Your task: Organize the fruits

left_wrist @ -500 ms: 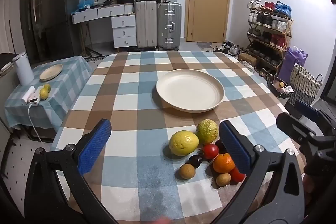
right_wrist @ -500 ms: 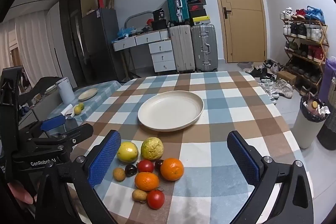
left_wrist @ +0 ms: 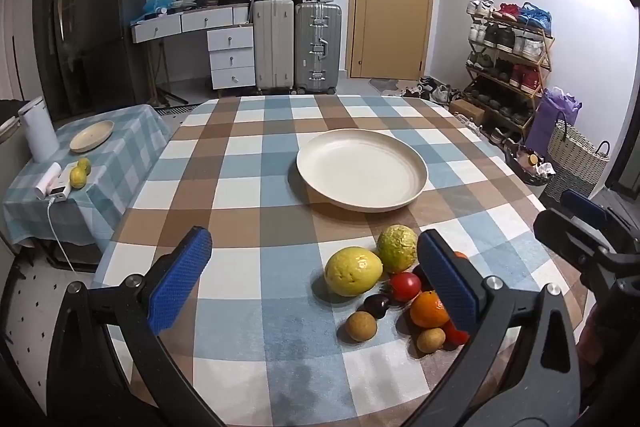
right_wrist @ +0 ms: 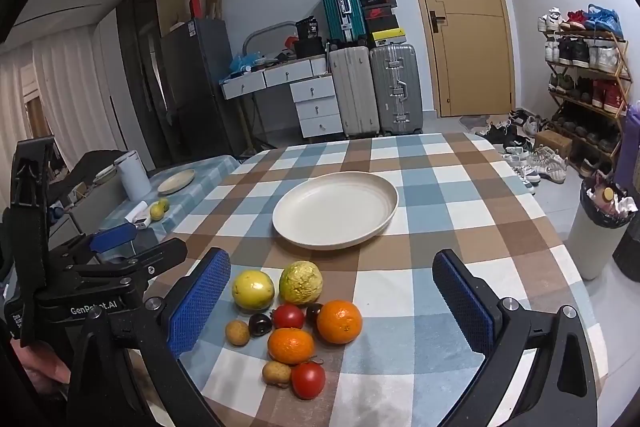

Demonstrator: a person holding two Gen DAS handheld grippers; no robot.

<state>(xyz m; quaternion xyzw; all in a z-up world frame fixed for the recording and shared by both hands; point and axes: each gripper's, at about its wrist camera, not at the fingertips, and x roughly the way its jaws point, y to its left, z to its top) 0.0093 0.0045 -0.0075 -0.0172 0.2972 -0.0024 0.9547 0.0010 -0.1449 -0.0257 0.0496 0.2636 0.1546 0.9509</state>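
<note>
- Fruit pile [right_wrist: 288,323] sits at the near edge of the checked table [right_wrist: 460,195], all in one cluster, pieces touching or just beside each other.
- Back row: yellow lemon [right_wrist: 253,289] left, bumpy green-yellow fruit [right_wrist: 301,282] right of it.
- Middle: small brown fruit [right_wrist: 237,332], dark plum [right_wrist: 260,324], tomato [right_wrist: 288,316], larger orange [right_wrist: 339,321].
- Front: second orange [right_wrist: 291,345], another small brown fruit [right_wrist: 276,373], second tomato [right_wrist: 308,380].
- Cream plate [right_wrist: 384,211] stands beyond the pile near table centre, nothing in it. Judged to be the target.
- Right tongs [right_wrist: 328,311]: jaws wide, nothing gripped, hanging over the pile and tilted down at it.
- Left tongs [left_wrist: 312,283]: jaws wide too, nothing gripped; its right pad [left_wrist: 448,279] hides part of the pile in the left wrist view.
- Step: looks like the very start, no fruit moved yet, both tongs lining up for a first pick.
- Next move, my read: drop one tong over an outer piece (lemon for left, larger orange for right), straddle it, close gently.
- Needs care: round fruit packed tight, so a pad nudging a neighbour could roll it toward the table edge. Tomatoes and plum need a soft squeeze.
</note>
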